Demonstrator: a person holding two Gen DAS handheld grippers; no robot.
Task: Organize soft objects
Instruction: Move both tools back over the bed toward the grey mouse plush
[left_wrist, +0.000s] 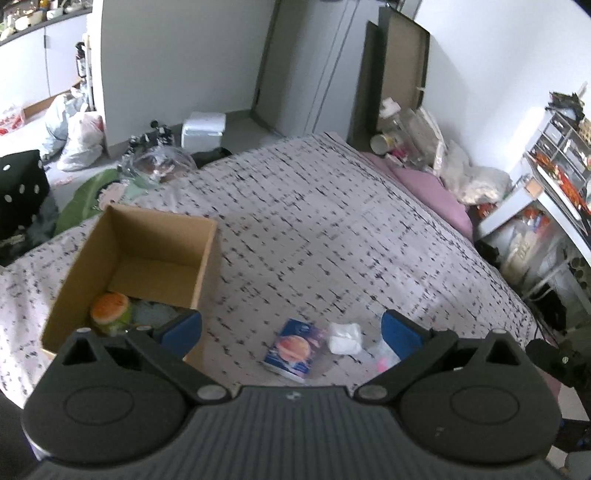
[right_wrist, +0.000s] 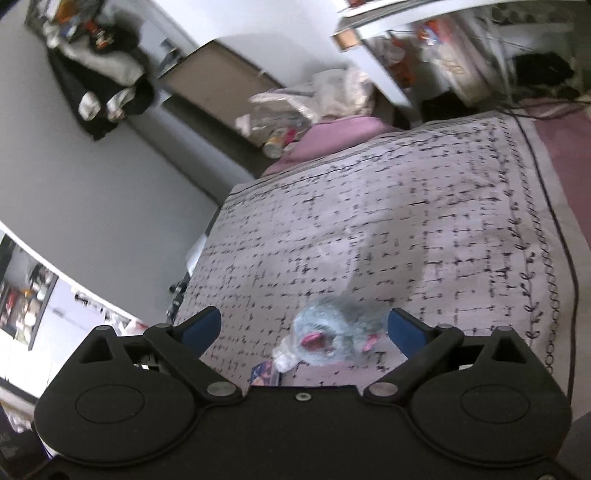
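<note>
Though blurred, plush mouse (right_wrist: 338, 338), right-view only.

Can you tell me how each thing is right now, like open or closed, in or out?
left gripper: open, empty
right gripper: open, empty
cardboard box: open, upright
orange plush: inside box
grey plush: lying on bed
white pack: lying on bed

A wide stretch of bedspread (left_wrist: 332, 229) is lying bare beyond the box (left_wrist: 147, 236). The box is standing open-topped, with an orange toy (left_wrist: 110, 308) occupying its near corner. A packet (left_wrist: 293, 349), a white wad (left_wrist: 345, 338) and a plush (right_wrist: 332, 336) are crowding the near edge.
</note>
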